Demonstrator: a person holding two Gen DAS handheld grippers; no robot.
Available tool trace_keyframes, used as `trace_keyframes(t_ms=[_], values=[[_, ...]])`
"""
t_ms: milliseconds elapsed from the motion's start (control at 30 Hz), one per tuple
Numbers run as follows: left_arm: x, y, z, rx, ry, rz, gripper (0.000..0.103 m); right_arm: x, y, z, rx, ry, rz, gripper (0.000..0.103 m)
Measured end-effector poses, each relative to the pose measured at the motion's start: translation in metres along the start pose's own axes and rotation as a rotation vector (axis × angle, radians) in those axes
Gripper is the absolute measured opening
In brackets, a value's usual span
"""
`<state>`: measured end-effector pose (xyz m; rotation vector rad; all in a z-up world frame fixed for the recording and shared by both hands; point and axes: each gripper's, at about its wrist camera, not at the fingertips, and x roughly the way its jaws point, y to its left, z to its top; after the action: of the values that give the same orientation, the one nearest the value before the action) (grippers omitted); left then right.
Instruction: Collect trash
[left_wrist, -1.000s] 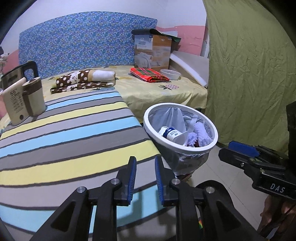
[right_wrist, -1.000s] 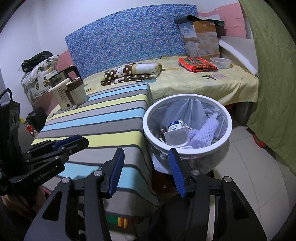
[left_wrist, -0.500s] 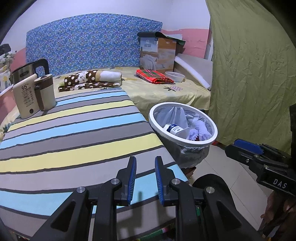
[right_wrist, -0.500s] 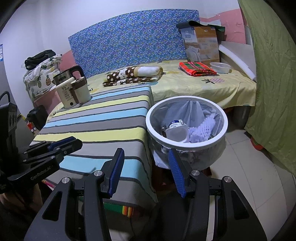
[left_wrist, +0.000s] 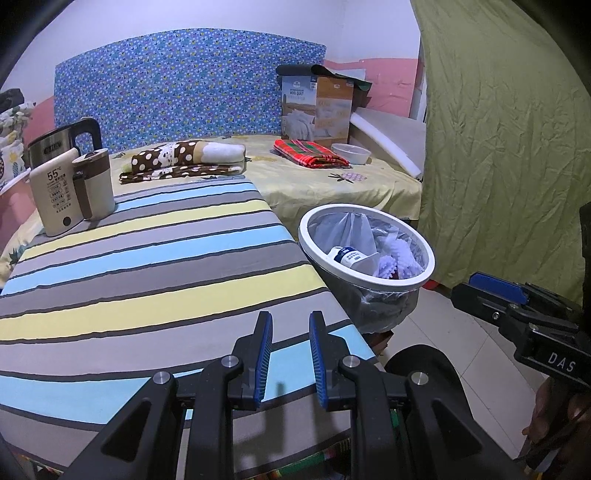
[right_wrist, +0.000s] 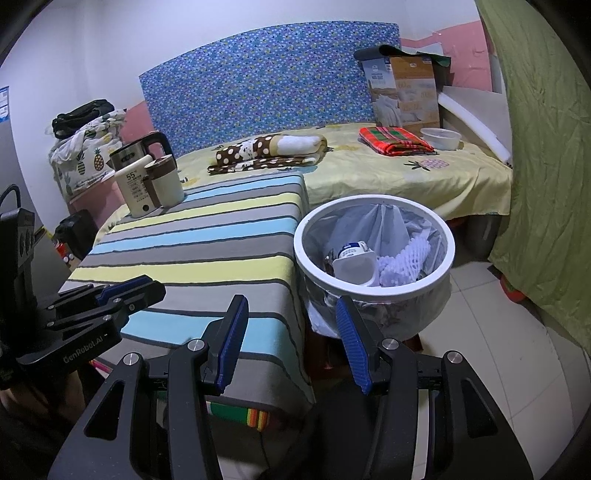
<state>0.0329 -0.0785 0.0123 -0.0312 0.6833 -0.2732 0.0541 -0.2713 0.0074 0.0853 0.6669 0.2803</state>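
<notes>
The left gripper (left_wrist: 290, 354) hangs over the near edge of the striped table (left_wrist: 147, 266), its blue-padded fingers apart with a narrow gap and nothing between them. The right gripper (right_wrist: 291, 345) is spread wider, also empty, above the near right corner of the table and the near rim of the bin (right_wrist: 373, 284).

The bin is white-rimmed and lined with a clear bag; it stands on the tiled floor (right_wrist: 498, 332) just right of the table, touching or nearly touching its right edge. The trash lies inside it: a white cup (right_wrist: 354, 264) with a blue label, on its side, and white foam netting (right_wrist: 404, 264) to the cup's right. In the left view the same cup (left_wrist: 349, 254) and netting (left_wrist: 397, 258) show inside the bin (left_wrist: 306, 236).

On the far left corner of the table stand a cream device marked 55 (left_wrist: 55, 195) and a brown-and-cream mug (left_wrist: 94, 184), touching or nearly so, with a steel kettle (left_wrist: 55, 146) behind them. Beyond the table is a bed (left_wrist: 314, 181) with a yellow sheet, carrying a dotted brown cloth (left_wrist: 184, 160), a red plaid cloth (left_wrist: 310, 157), a white bowl (left_wrist: 351, 153) and a quilt box (left_wrist: 317, 110). A green curtain (left_wrist: 498, 147) hangs at the right.
</notes>
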Motion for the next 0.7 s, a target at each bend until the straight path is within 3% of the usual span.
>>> trace_keyframes(t_ms=[700], values=[[0.0011, 0.0009, 0.0007, -0.005, 0.003, 0.006, 0.020, -0.0004, 0.0005, 0.0008, -0.001, 0.001, 0.000, 0.052]])
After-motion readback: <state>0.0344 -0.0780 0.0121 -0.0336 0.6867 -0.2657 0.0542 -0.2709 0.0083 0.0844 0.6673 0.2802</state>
